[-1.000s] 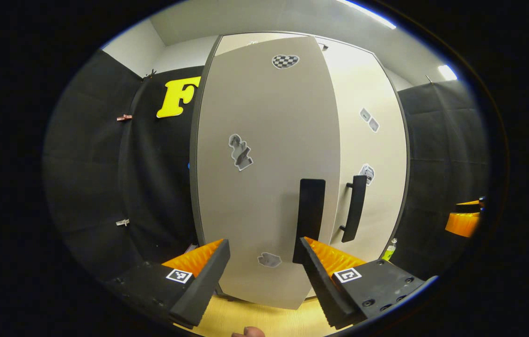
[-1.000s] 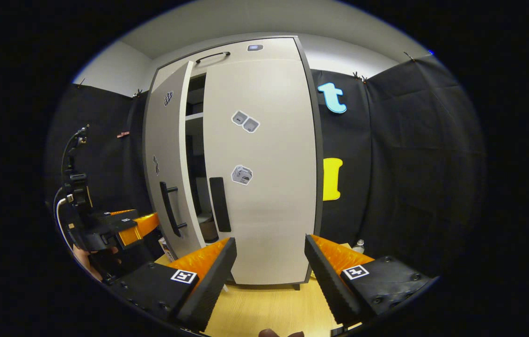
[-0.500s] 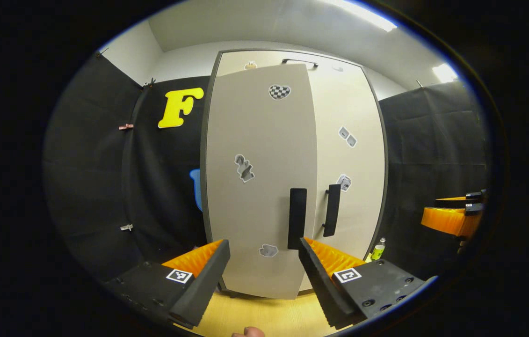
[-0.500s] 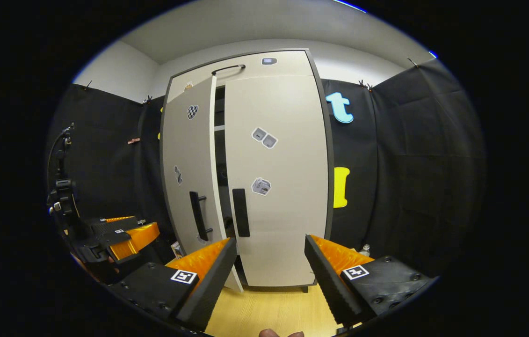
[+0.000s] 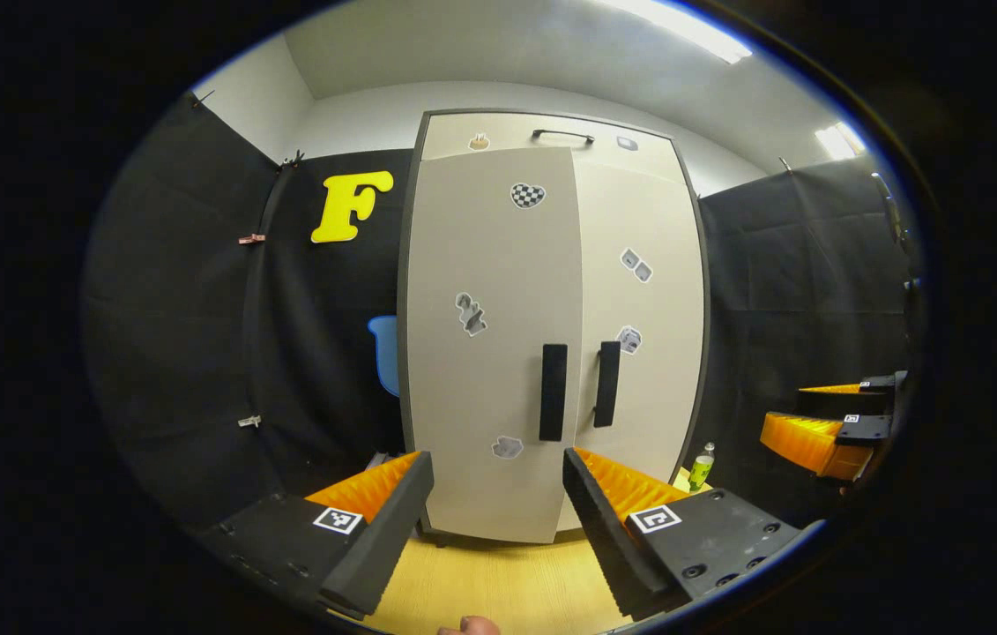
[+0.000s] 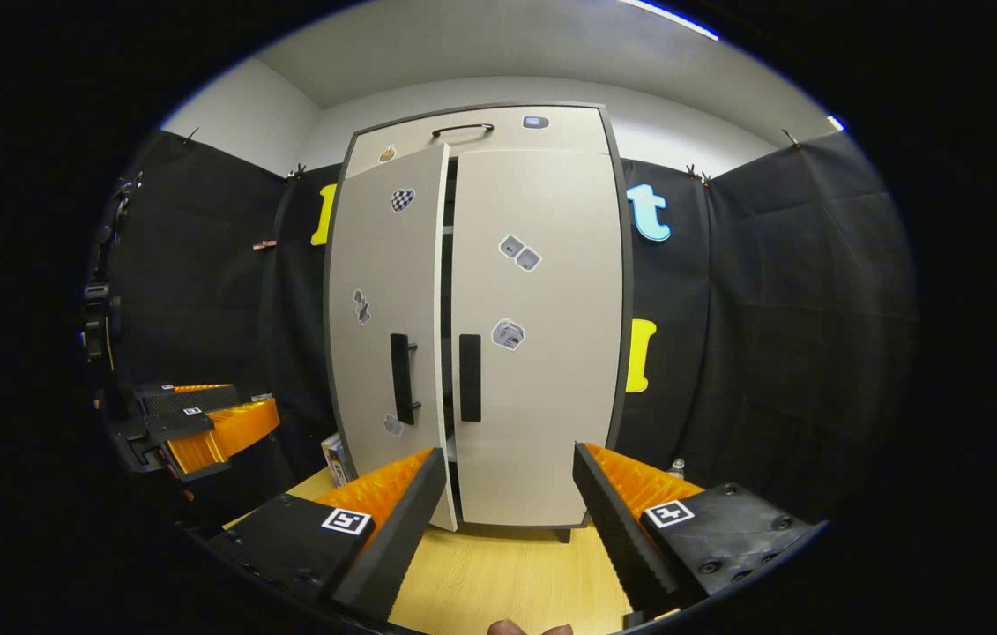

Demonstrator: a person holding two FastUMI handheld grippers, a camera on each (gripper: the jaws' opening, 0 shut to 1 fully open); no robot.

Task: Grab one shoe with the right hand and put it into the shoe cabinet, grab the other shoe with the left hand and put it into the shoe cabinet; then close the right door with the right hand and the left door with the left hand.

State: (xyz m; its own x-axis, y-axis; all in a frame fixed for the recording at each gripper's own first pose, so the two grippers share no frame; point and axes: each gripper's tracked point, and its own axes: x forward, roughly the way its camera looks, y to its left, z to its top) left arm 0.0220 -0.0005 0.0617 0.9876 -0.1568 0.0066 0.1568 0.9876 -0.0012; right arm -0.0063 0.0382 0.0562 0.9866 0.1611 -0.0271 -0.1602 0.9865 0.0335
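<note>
Both my left gripper and right gripper stand spread, empty, well short of the shoe cabinet; left door slightly ajar.

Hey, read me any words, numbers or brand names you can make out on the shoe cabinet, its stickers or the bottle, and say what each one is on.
No text can be read.
Checkered heart sticker: a pattern, no words.
Other stickers on the shoe cabinet: too small to read.
Green bottle: label too small and blurred.
Square marker on the left gripper: a coded pattern, not words.
</note>
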